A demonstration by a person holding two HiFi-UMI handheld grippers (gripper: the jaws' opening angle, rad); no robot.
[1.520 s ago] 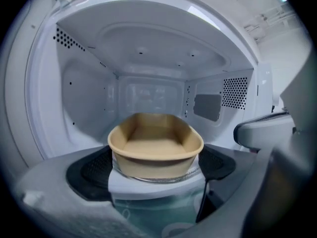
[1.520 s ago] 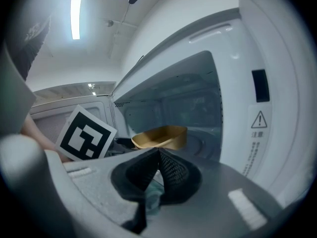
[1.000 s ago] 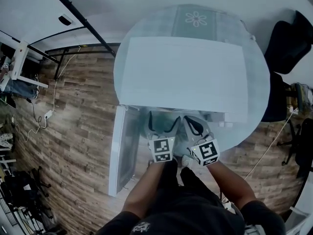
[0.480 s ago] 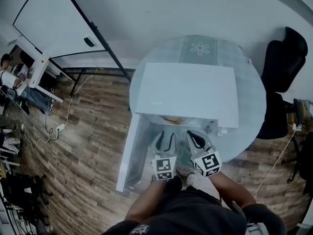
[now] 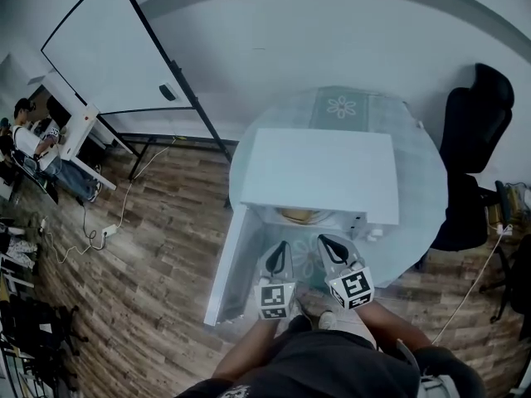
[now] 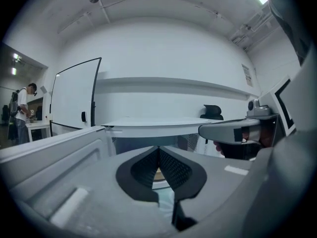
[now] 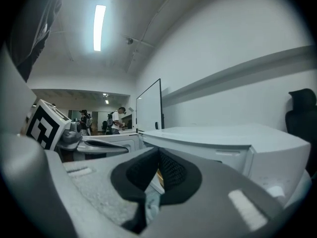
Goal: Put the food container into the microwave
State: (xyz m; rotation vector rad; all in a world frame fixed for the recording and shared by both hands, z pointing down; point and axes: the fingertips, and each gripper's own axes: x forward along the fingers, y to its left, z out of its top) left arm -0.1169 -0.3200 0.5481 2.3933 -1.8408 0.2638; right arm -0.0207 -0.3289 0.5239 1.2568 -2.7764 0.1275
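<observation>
We can read no brand on the white box-shaped microwave (image 5: 319, 168). The only print near us is the black-and-white square pattern on the marker cube (image 5: 276, 300) of the left tool (image 5: 282, 245), the same kind of pattern on the second cube (image 5: 353, 288) of the right tool (image 5: 323, 240), and a small paper notice (image 6: 246, 75) on the far wall, too small to read. The left tool's jaws have just been closing, and in the left gripper view its dark ribbed pads (image 6: 173, 168) meet at their tips with nothing between them. The right tool's pads (image 7: 171, 171) likewise stand together at the tips, and it grips nothing. Both tools hang side by side just in front of the microwave's open mouth, apart from it and pointing into it. The low round yellowish food container (image 5: 299, 215) sits inside the microwave's cavity, its near edge showing under the top panel. The white microwave door (image 5: 226, 264) stands swung out to the left. The microwave rests on a round pale glassy worktop (image 5: 423, 197), with a pale green mat bearing a white flower (image 5: 340, 106) behind it. A black office chair (image 5: 474, 131) stands to the right of the worktop, on a wood-plank floor (image 5: 149, 239).
</observation>
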